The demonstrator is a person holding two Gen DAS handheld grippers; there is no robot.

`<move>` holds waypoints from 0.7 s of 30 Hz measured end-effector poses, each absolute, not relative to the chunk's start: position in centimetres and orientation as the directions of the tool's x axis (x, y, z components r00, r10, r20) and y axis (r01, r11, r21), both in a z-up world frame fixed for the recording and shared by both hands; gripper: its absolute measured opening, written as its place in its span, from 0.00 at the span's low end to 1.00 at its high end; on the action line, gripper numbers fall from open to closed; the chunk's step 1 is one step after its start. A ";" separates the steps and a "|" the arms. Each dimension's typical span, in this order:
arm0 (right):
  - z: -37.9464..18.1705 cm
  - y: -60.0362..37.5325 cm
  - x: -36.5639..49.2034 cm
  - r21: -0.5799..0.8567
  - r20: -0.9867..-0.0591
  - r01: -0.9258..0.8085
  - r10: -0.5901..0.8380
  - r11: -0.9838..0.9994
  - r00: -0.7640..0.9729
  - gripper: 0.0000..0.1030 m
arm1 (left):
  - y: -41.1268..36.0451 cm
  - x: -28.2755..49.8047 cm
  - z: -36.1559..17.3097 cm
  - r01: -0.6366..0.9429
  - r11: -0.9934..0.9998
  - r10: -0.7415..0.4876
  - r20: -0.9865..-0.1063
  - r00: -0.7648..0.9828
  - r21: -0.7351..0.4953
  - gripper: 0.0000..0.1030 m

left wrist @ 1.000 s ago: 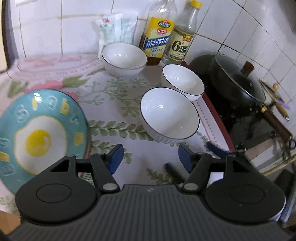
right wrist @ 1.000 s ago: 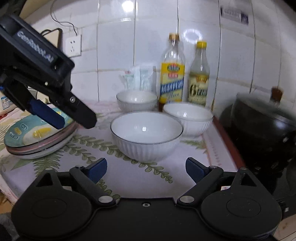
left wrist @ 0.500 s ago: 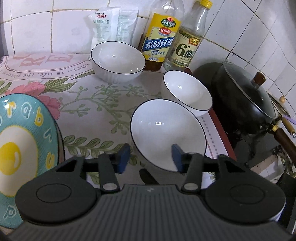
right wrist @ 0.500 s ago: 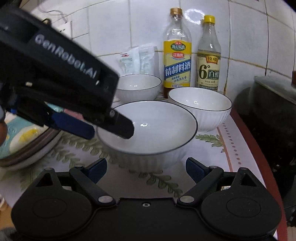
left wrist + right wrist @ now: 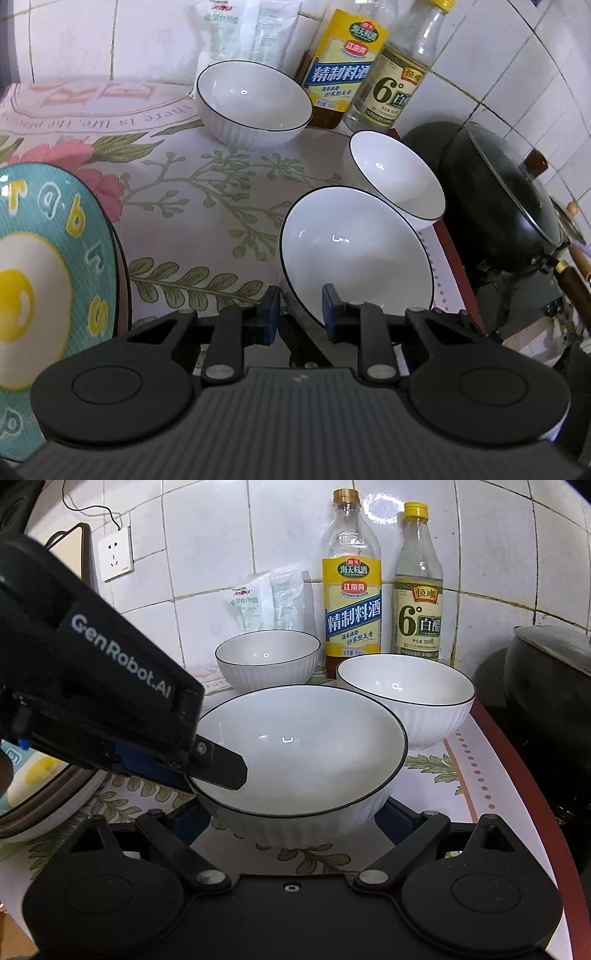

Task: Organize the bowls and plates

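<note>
Countertop under a floral cloth, backed by white tiles with a socket; two bottles and a packet at the wall, a lidded wok on the right. Three white bowls and an egg-print plate rest on the cloth. Left gripper, angled downward, has just been closing with the near bowl rim between its pads; contact is unclear. Right gripper stands wide open either side of that bowl's base.

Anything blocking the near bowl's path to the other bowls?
Nothing visible. The left claw has been closing over the near bowl's rim. The right-hand bowl sits close behind it, the far bowl beyond; only bare cloth between.
</note>
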State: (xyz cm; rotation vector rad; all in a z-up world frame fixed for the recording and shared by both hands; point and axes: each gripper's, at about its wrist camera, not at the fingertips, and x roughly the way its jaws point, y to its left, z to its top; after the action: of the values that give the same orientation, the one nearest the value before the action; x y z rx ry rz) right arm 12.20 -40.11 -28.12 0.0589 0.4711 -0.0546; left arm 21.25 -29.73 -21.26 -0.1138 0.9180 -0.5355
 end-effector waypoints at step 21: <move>-25.5 -36.0 7.3 -0.002 -0.412 0.011 -0.011 1.000 0.911 0.93 | -25.2 16.7 -18.0 0.396 0.886 -0.429 -0.753 0.499 -0.242 0.21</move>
State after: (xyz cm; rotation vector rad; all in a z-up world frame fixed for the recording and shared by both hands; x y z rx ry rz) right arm 7.29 -36.00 -25.49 0.0009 0.4250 -0.0114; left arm 16.68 -25.19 -18.00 -0.0396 0.9222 -0.4990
